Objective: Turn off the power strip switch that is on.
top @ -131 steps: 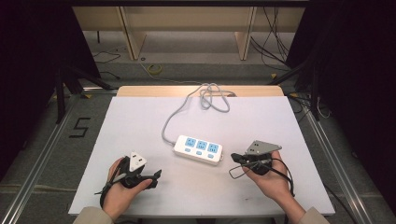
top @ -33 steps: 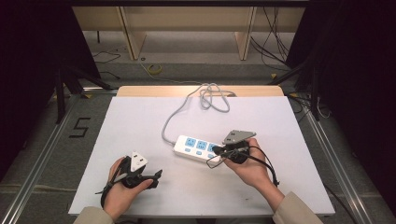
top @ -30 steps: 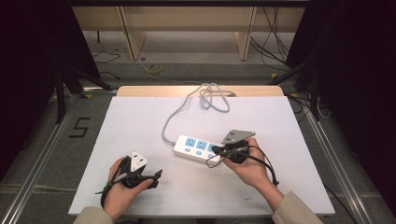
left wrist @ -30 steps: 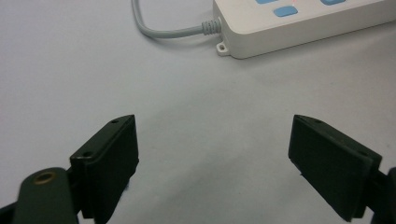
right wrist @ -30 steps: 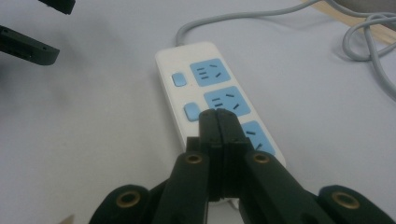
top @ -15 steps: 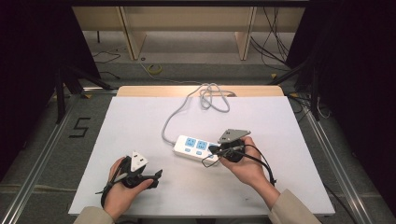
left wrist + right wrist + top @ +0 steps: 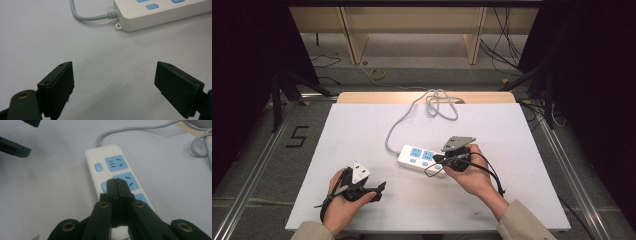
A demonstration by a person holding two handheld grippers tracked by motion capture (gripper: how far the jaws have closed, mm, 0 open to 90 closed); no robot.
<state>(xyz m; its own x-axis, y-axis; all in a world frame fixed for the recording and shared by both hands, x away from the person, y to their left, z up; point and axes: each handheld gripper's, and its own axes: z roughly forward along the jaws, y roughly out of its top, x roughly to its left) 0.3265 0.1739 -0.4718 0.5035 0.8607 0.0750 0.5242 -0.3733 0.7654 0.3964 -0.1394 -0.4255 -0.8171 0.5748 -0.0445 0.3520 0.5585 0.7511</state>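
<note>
A white power strip (image 7: 422,158) with blue sockets lies near the middle of the white table (image 7: 362,125). Its grey cable (image 7: 402,120) runs to the far edge and coils there. My right gripper (image 7: 437,158) is shut, its tip over the strip's right end. In the right gripper view the shut jaws (image 7: 116,182) sit above the strip (image 7: 100,157), between the middle blue socket (image 7: 127,181) and a small blue button, with nothing between them. My left gripper (image 7: 381,187) rests at the front left, open. In the left gripper view its jaws (image 7: 113,82) stand wide over bare table, the strip (image 7: 160,12) beyond.
The grey cable's coil (image 7: 442,102) lies at the table's far edge. Wooden shelving legs (image 7: 357,40) and loose cables stand on the floor behind. Metal rails (image 7: 257,165) run along both sides of the table. The left gripper's jaws (image 7: 15,147) appear at the top left of the right gripper view.
My right gripper has crept a little to the left over the strip's right end since a second ago. The left hand has stayed still.
</note>
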